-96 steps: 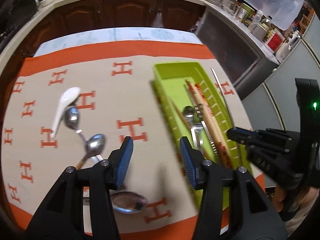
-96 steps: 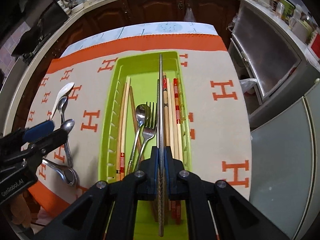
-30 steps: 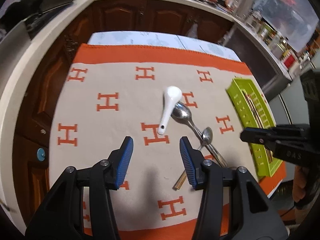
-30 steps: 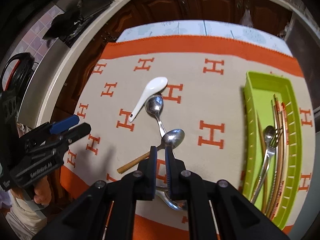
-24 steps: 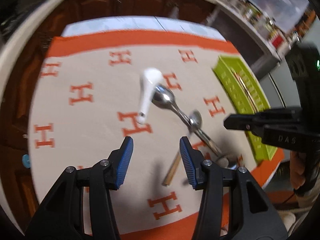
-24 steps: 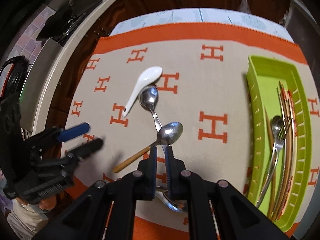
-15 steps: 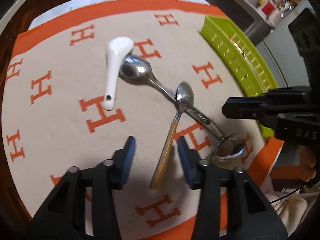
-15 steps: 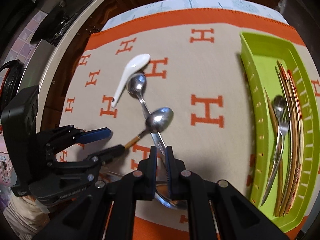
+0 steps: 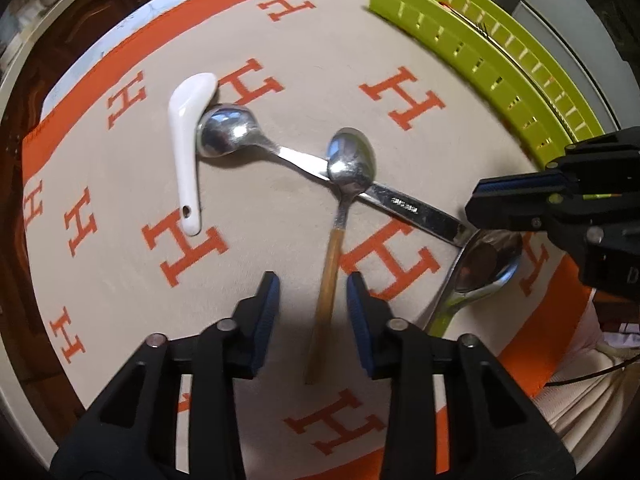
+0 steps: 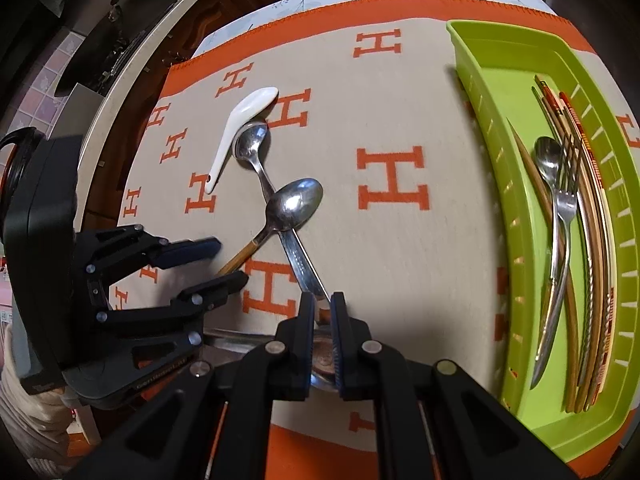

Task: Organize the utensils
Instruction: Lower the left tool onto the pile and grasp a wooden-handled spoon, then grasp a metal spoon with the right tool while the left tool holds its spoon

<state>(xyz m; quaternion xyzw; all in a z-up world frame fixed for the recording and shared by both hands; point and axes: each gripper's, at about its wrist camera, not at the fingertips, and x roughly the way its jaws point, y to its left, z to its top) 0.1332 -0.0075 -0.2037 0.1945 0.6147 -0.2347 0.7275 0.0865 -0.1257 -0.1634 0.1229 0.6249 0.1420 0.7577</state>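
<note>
1. Left wrist view: the left gripper (image 9: 312, 304) is spread wide and holds nothing; the wooden handle of a steel-bowled spoon (image 9: 332, 256) runs up between its two blue-padded fingers (image 9: 266, 308), nearer the right-hand one, with no clear contact.
2. Ahead of the tips, that spoon's bowl lies across the handle of a long all-steel spoon (image 9: 276, 148), whose bowl sits against a white ceramic soup spoon (image 9: 186, 140) ahead and to the left.
3. To the right, the right gripper (image 9: 476, 204) reaches in above a large shiny steel spoon (image 9: 476, 276). A lime-green slotted plastic tray (image 9: 492, 56) lies far ahead on the right. All rest on a beige cloth with orange H marks (image 9: 120, 184).
4. Right wrist view: the right gripper (image 10: 320, 312) is nearly closed, a narrow gap left, and grips nothing. The large steel spoon's bowl (image 10: 320, 368) lies just beneath its fingers.
5. The left gripper (image 10: 228, 264) straddles the wooden handle to the left. The green tray (image 10: 500, 152), well to the right, holds a spoon, a fork and chopsticks (image 10: 568, 220).
</note>
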